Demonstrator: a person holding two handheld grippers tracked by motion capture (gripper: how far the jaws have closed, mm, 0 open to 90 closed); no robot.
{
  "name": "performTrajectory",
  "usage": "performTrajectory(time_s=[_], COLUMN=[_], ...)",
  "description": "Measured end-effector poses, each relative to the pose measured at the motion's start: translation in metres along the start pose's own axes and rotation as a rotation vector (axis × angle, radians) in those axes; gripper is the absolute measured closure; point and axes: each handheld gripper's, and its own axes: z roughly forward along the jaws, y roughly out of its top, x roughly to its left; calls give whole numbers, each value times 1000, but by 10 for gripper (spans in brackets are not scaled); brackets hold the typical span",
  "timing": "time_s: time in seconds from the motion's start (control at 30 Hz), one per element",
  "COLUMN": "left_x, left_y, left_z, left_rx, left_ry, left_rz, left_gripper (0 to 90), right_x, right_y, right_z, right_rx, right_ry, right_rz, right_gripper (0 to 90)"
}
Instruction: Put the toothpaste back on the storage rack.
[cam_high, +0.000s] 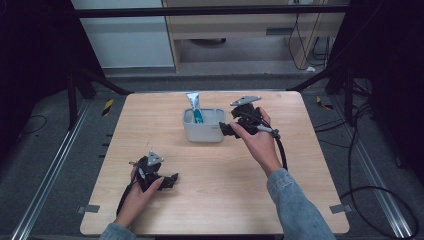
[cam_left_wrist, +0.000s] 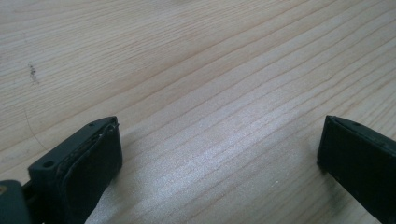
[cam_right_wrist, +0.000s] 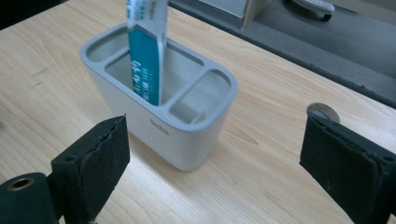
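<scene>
tube: blue-white toothpaste tube (cam_right_wrist: 145, 56) stands near upright in the big middle slot of the holder, crimped end up, leaning on the slot wall; the narrow slot keeps it from tipping, so it needs no grip

holder: grey holder (cam_high: 203, 131) sits at table centre-back, 3 compartments, the small end ones look empty; stands square on its base, nothing touching it

right gripper: right gripper (cam_high: 231, 129) just beside the holder's right end, jaws spread wide, nothing btwn them; in the right gripper view the pads frame the holder w/o contact, so the tube looks let go and left to stand on its own

left gripper: left gripper (cam_high: 172, 180) low at front-left, well apart from the holder, jaws wide, empty, bare wood btwn them; prob parked there to stay out of the other hand's way

table: wooden table (cam_high: 165, 210) otherwise bare near both hands

judgement: drop-in looks done, tube seated; main risk is a jaw clipping the holder rim on the way off
</scene>
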Motion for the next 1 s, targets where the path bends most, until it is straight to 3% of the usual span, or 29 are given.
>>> performTrajectory(time_s=[0.4,1.0], left_x=[0,0], left_y=[0,0], left_z=[0,0], left_rx=[0,0], left_ry=[0,0], left_rz=[-1,-1], left_gripper=[0,0], right_x=[-21,-46], right_y=[-24,-68], right_z=[-17,-35], right_rx=[-5,18], right_ry=[-52,-67], right_rz=[31,69], right_gripper=[82,85])
